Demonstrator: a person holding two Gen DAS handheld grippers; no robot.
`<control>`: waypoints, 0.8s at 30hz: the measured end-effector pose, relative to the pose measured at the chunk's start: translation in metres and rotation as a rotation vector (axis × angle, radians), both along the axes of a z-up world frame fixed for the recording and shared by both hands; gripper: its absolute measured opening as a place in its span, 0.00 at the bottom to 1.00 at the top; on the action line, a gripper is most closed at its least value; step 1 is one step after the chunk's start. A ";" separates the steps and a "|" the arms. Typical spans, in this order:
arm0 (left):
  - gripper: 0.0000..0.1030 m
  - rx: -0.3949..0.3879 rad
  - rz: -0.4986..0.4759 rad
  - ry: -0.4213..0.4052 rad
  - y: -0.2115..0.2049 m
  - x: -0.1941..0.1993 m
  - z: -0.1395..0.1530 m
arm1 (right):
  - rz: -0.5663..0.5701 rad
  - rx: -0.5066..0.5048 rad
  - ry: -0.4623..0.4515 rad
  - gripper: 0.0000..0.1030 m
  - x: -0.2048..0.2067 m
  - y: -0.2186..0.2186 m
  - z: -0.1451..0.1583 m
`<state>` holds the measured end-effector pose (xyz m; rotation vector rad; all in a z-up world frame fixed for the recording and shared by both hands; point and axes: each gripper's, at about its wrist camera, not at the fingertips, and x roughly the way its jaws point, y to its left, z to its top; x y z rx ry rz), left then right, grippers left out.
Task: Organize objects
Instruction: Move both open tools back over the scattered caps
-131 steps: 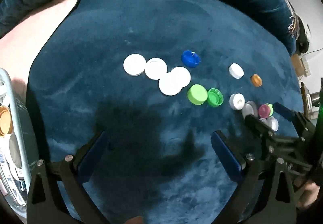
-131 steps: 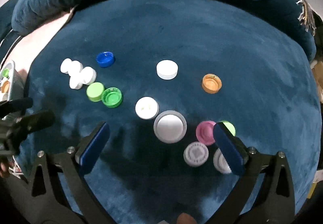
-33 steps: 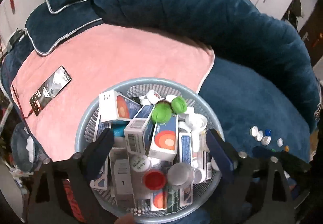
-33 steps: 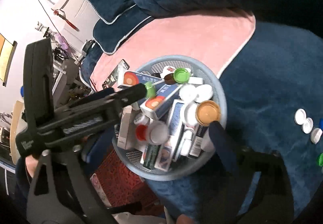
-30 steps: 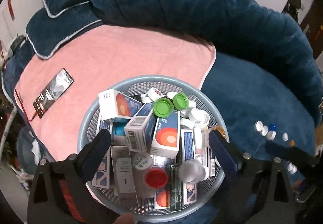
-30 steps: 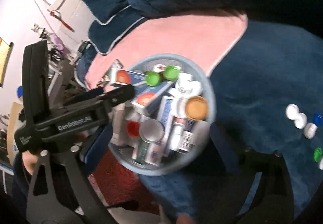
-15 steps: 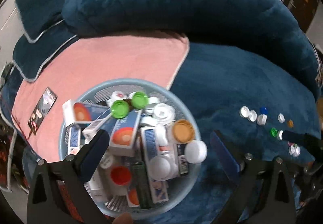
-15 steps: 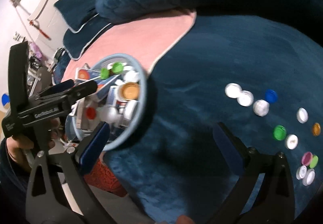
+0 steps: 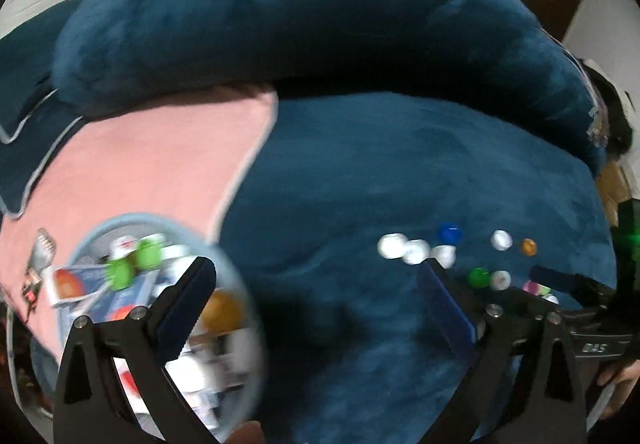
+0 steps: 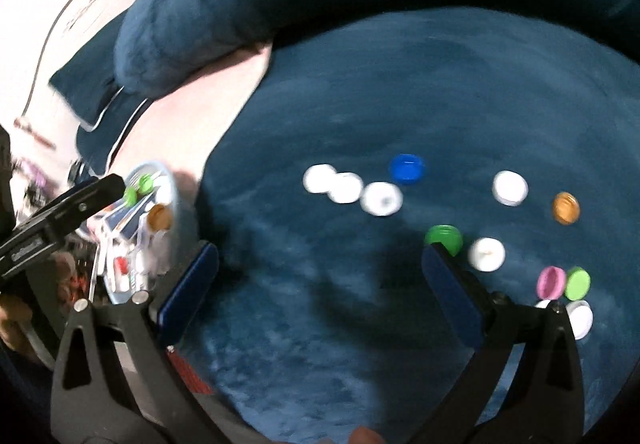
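Observation:
Loose bottle caps lie on the dark blue plush cushion (image 10: 400,103): three white caps (image 10: 348,187) in a row, a blue cap (image 10: 407,167), a dark green cap (image 10: 444,238), more white caps (image 10: 510,187), an orange cap (image 10: 566,207), a pink cap (image 10: 551,282) and a light green cap (image 10: 578,282). In the left wrist view the same caps (image 9: 416,252) show small at the right. My left gripper (image 9: 320,296) is open and empty, between the basket (image 9: 100,232) and the caps. My right gripper (image 10: 320,284) is open and empty over bare cushion, its right finger beside the dark green cap.
A pale blue mesh basket (image 10: 174,179) full of boxes, bottles and caps stands at the cushion's left edge. A pink towel (image 9: 152,171) lies behind it with a phone (image 9: 38,264) on it. A thick blue bolster (image 9: 300,23) curves around the far side.
Both views have swung right, from above the basket back toward the caps on the cushion. The large light green and grey-rimmed caps seen 4.4 s ago no longer show on it.

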<state>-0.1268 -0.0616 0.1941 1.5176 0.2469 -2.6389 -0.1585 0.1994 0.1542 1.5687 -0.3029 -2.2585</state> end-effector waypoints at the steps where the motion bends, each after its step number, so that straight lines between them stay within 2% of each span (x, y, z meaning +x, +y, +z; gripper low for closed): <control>1: 0.98 0.007 -0.021 -0.005 0.011 -0.006 -0.005 | -0.014 0.011 -0.002 1.00 -0.002 0.007 -0.002; 6: 0.98 0.053 -0.116 -0.073 0.062 -0.023 -0.045 | -0.090 0.092 -0.003 1.00 -0.012 0.047 -0.021; 8: 0.98 0.042 -0.141 -0.148 0.074 -0.026 -0.066 | -0.112 0.146 -0.048 1.00 -0.016 0.058 -0.041; 10: 0.98 0.023 -0.148 -0.171 0.078 -0.029 -0.074 | -0.114 0.173 -0.074 1.00 -0.019 0.063 -0.057; 13: 0.98 -0.019 -0.166 -0.183 0.084 -0.028 -0.080 | -0.093 0.229 -0.066 0.99 -0.023 0.062 -0.074; 16: 0.98 -0.020 -0.181 -0.197 0.087 -0.027 -0.085 | -0.069 0.310 -0.064 0.96 -0.026 0.058 -0.086; 19: 0.98 -0.027 -0.193 -0.211 0.088 -0.029 -0.089 | -0.032 0.377 -0.056 0.70 -0.025 0.054 -0.095; 21: 0.98 -0.019 -0.195 -0.220 0.090 -0.030 -0.092 | -0.019 0.401 -0.040 0.38 -0.024 0.052 -0.097; 23: 0.98 -0.005 -0.197 -0.220 0.095 -0.032 -0.095 | -0.018 0.395 -0.034 0.30 -0.023 0.055 -0.095; 24: 0.98 0.002 -0.198 -0.217 0.097 -0.033 -0.096 | -0.027 0.361 -0.042 0.30 -0.022 0.061 -0.091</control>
